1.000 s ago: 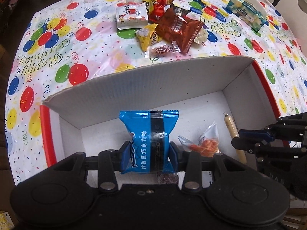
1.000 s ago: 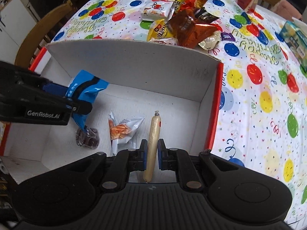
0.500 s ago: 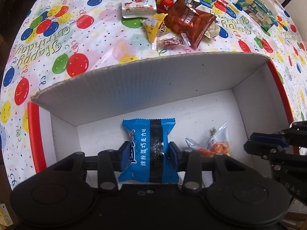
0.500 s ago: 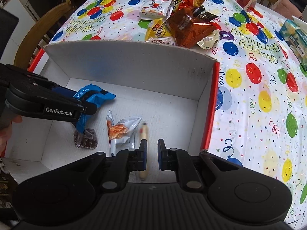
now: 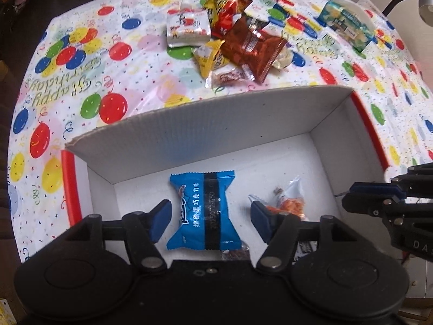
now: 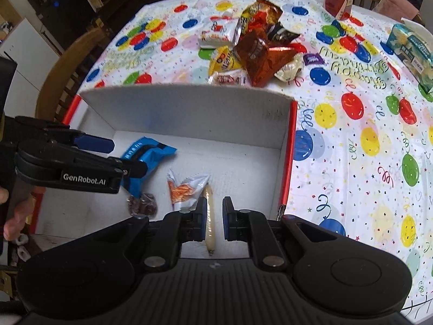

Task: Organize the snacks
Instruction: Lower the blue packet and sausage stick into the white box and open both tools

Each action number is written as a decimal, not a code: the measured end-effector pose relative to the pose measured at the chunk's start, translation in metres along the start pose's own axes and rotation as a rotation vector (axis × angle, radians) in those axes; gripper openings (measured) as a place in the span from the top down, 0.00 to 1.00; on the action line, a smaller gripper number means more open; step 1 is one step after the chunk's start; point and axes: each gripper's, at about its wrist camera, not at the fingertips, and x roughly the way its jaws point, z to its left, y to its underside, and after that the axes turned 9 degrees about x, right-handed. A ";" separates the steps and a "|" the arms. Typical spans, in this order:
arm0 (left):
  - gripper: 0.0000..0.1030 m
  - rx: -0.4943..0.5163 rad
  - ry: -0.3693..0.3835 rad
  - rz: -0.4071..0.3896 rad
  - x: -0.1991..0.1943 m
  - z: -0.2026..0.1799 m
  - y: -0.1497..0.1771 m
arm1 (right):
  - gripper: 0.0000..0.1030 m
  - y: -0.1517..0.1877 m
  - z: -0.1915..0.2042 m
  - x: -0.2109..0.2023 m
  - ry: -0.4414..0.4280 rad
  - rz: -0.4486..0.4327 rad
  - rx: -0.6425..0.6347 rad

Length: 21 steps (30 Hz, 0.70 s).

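Left wrist view: left gripper [image 5: 211,219] gapes wide around the blue packet [image 5: 203,211] lying in the white box [image 5: 216,127]. Right gripper [image 6: 215,218] sits slightly open over the sausage stick [image 6: 209,219]; lifting carelessly could snag either.

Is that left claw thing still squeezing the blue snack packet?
Apart. In the left wrist view the left gripper is open, with white box floor showing between each of its fingers and the blue packet.
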 end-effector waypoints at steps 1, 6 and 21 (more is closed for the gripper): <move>0.31 0.004 0.000 -0.011 -0.004 -0.001 0.001 | 0.89 0.000 0.001 -0.004 -0.002 -0.010 0.002; 0.28 0.025 0.011 -0.060 -0.025 -0.007 0.006 | 0.88 0.002 0.004 -0.023 -0.023 -0.047 0.016; 0.15 0.062 0.015 -0.212 -0.087 -0.024 0.017 | 0.30 0.011 0.018 -0.077 -0.068 -0.167 -0.003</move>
